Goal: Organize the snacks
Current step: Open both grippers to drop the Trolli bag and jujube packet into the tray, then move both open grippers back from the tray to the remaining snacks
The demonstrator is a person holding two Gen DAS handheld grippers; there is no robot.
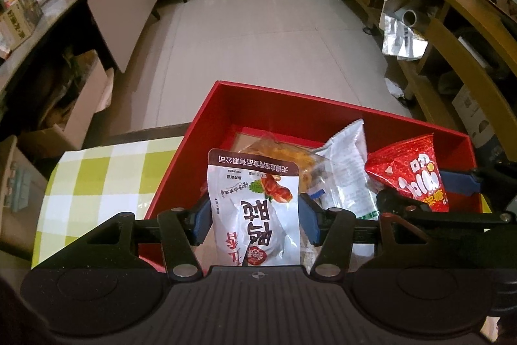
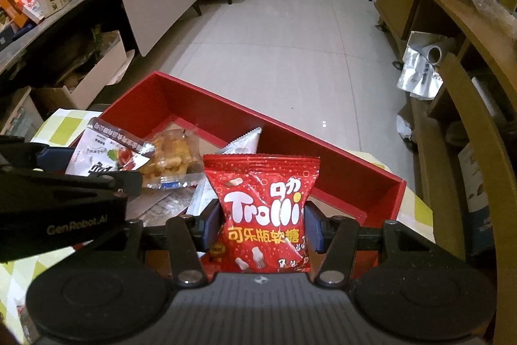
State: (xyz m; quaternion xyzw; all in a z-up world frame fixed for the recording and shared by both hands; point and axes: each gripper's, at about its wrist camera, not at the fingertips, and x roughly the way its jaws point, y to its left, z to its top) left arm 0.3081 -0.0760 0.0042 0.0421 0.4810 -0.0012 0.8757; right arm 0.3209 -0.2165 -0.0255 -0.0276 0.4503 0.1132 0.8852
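red box (image 1: 290, 112): two snacks already inside | left gripper (image 1: 253, 219): clamps white pouch (image 1: 255, 209) | right gripper (image 2: 263, 225): clamps Trolli bag (image 2: 261, 212) (both above box, unreleased)

In the left wrist view, the lower end of the white snack pouch (image 1: 255, 209) is hidden behind the gripper body at the bottom of the frame. The red candy bag (image 1: 410, 173) at right is partly covered by the other gripper's black linkage. The white packet (image 1: 349, 170) beside it has print too small to read. In the right wrist view, the red box (image 2: 290, 131) has its near wall hidden behind the bags and gripper bodies.
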